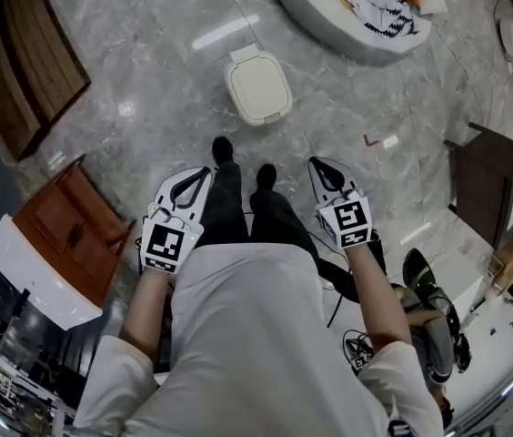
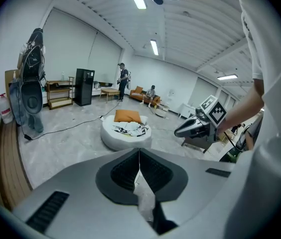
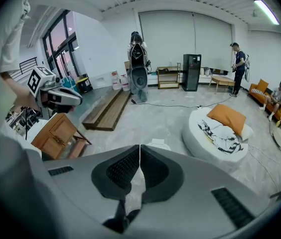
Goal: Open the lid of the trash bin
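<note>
both grippers, left (image 1: 191, 182) and right (image 1: 324, 169), are clenched on nothing (held near the body), bin (image 1: 257, 87) farther off, lid down.

Head down, gripper views forward, sharing pouffe (image 1: 325, 24)

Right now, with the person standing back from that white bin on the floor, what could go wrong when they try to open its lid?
1. The left gripper and right gripper both have their jaws closed on nothing. Unless they open, they may only poke the lid.
2. The trash bin stands alone on a glossy floor, so a push might slide it.
3. A black cable lies near the person's right leg and could snag a step.
</note>
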### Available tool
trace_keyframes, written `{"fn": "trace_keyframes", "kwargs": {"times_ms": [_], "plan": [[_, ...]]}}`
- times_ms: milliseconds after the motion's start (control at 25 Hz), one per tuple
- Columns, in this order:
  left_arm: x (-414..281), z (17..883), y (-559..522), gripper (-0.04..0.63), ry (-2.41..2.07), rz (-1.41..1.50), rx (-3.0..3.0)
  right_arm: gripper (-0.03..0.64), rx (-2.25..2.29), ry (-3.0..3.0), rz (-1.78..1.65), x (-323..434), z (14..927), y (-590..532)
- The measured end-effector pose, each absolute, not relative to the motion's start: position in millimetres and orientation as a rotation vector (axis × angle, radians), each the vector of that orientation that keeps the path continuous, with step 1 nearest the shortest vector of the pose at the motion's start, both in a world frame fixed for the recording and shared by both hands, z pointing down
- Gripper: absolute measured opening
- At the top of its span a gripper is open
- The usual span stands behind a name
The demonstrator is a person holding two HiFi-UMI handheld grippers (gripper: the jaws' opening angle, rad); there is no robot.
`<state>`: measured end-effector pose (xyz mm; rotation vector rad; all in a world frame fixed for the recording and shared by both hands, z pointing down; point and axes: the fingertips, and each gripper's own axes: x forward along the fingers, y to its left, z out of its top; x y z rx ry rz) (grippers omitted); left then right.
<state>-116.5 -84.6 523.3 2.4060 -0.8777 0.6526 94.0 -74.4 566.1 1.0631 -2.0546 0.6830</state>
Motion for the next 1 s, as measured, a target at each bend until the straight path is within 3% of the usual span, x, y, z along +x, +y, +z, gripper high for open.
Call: {"fn": "trace_keyframes", "kwargs": {"times_ms": [1000], "plan": [[-69,602,-90,0.018,-1.034,0.632,2.169,0.030,0.783,-2.018,0.869,112,667,-91]]}}
